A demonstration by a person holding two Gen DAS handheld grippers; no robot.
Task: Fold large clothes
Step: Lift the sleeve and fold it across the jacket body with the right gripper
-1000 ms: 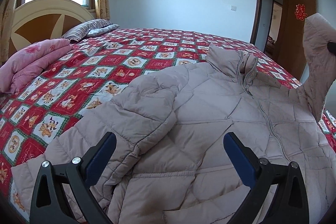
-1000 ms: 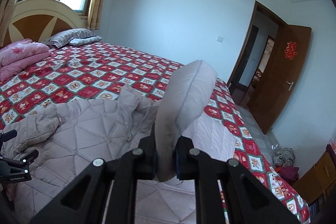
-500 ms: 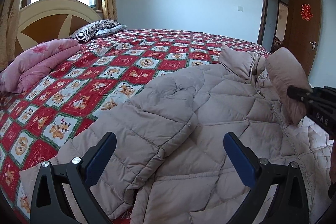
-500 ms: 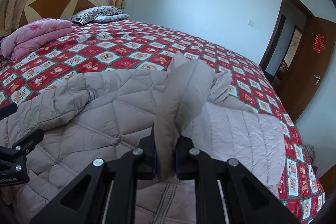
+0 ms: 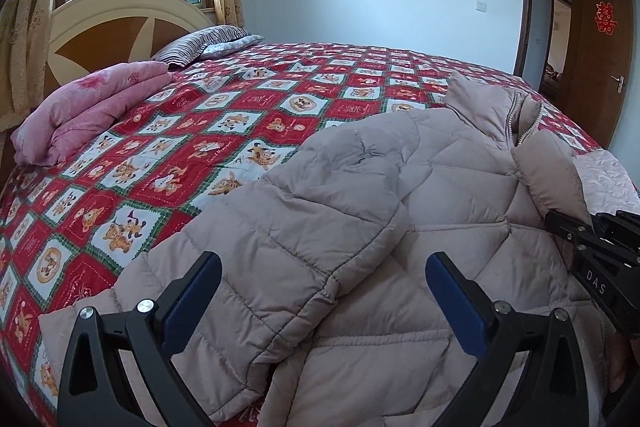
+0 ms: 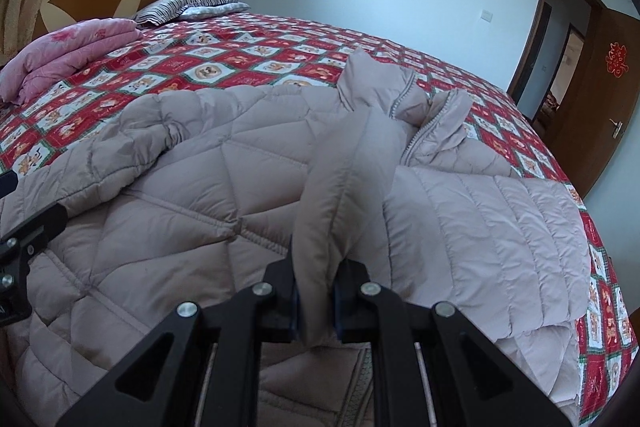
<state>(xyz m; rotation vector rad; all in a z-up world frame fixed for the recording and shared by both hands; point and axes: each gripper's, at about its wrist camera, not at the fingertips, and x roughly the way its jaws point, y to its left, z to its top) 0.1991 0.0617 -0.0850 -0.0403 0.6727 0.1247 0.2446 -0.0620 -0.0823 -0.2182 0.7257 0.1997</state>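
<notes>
Beige and puffy, the quilted down jacket (image 5: 432, 195) lies spread over the red patchwork bedspread with cartoon animal squares (image 5: 224, 131), front up, its zipped collar (image 6: 404, 103) pointing toward the far side of the bed. The left tongs (image 5: 322, 297) hang above the near sleeve (image 5: 296, 239), their 2 blue-padded fingers (image 5: 192, 301) spread wide with nothing between them. That sleeve lies folded across the jacket's chest.

The right tongs (image 6: 315, 301) are clenched on the cuff end of the other sleeve (image 6: 348, 187), which rises from the grip in a soft ridge over the jacket's middle, reaching toward the collar. From the left wrist view, the right tongs' black body (image 5: 600, 255) shows at the right edge with the sleeve end (image 5: 552, 175) running out from it. Beside this sleeve, the jacket's paler inner lining (image 6: 492, 239) is turned face up, reaching almost to the bed's edge.

At the head of the bed, a folded pink quilt (image 5: 92, 107) sits near the cream and brown headboard (image 5: 116, 27), with a striped pillow (image 5: 200, 45) beyond it. A brown wooden door (image 5: 600, 55) stands open at the right.
</notes>
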